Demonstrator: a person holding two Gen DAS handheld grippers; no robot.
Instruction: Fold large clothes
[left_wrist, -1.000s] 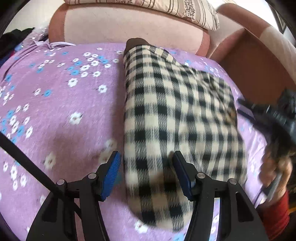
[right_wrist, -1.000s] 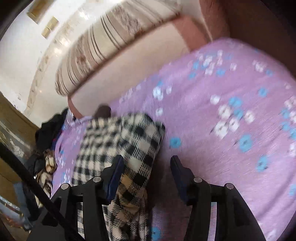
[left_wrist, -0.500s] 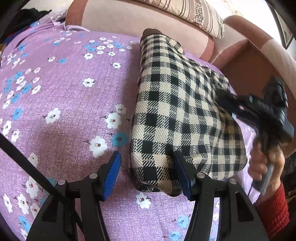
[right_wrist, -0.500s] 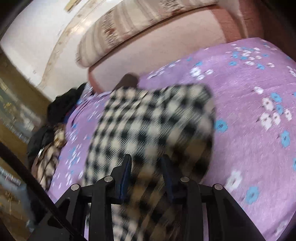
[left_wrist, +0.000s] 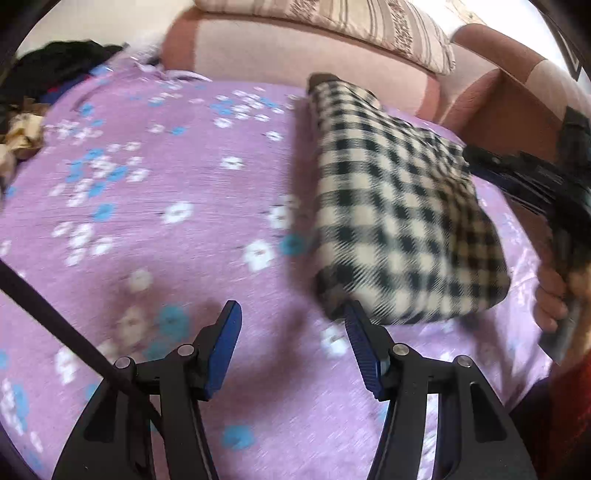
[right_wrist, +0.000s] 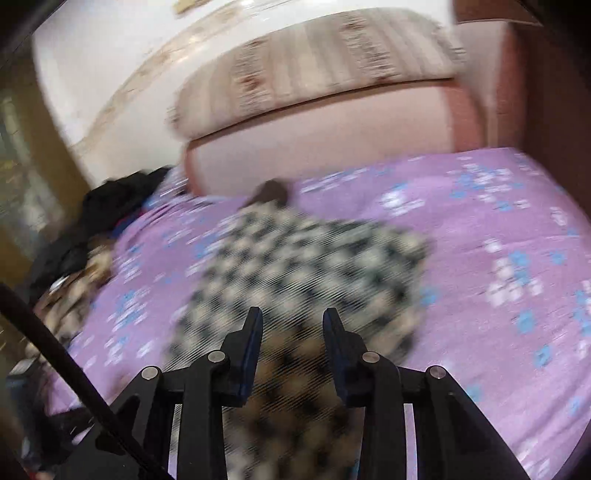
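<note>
Garment (left_wrist: 399, 221), black-and-cream check, lies folded into a thick long bundle on your purple floral bedspread (left_wrist: 177, 229), toward 1 o'clock from your left gripper (left_wrist: 291, 350). That gripper is spread wide and empty; its right finger (left_wrist: 364, 343) sits at the bundle's near corner, contact unclear. Your right gripper (right_wrist: 291, 332) is parted with checked cloth between the fingers, grip unclear through blur. Pink headboard (left_wrist: 295, 51) at 12 o'clock, striped pillow (left_wrist: 369, 26) on top. Dark clothes pile (left_wrist: 55, 70) at 10 o'clock.
</note>
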